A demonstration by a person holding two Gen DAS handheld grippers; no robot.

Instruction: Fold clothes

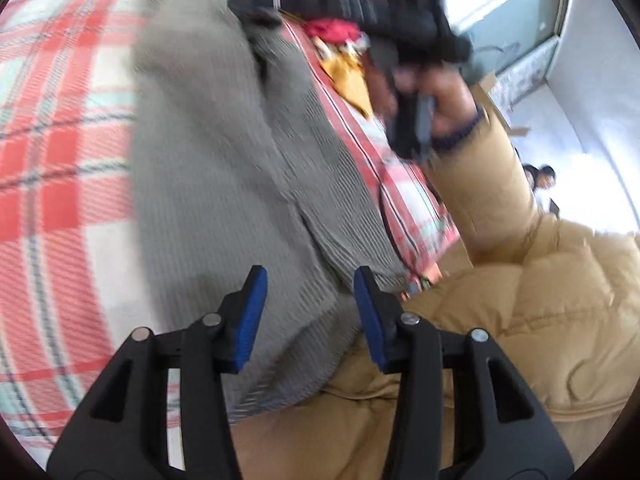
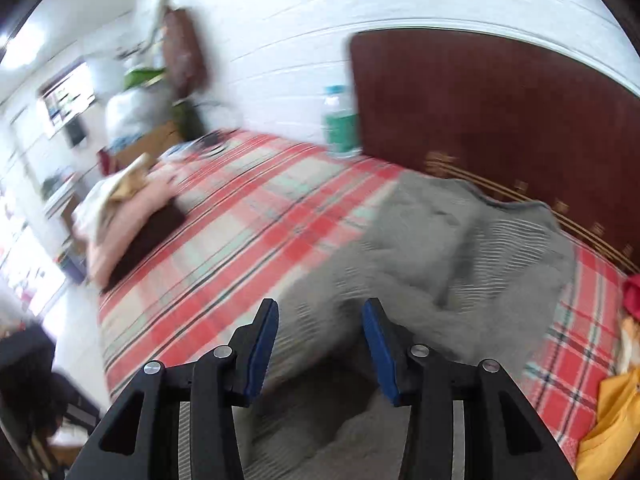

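A grey ribbed garment lies rumpled on a red plaid bed cover. My left gripper is open and empty just above its near end. In the left wrist view the right gripper is blurred at the garment's far end. In the right wrist view the garment spreads toward the headboard, and my right gripper is open and empty above it.
A dark red headboard backs the bed. A stack of folded clothes lies at the far left of the bed, a bottle by the headboard, and red and yellow clothes at the right. The person's tan padded jacket fills the lower right.
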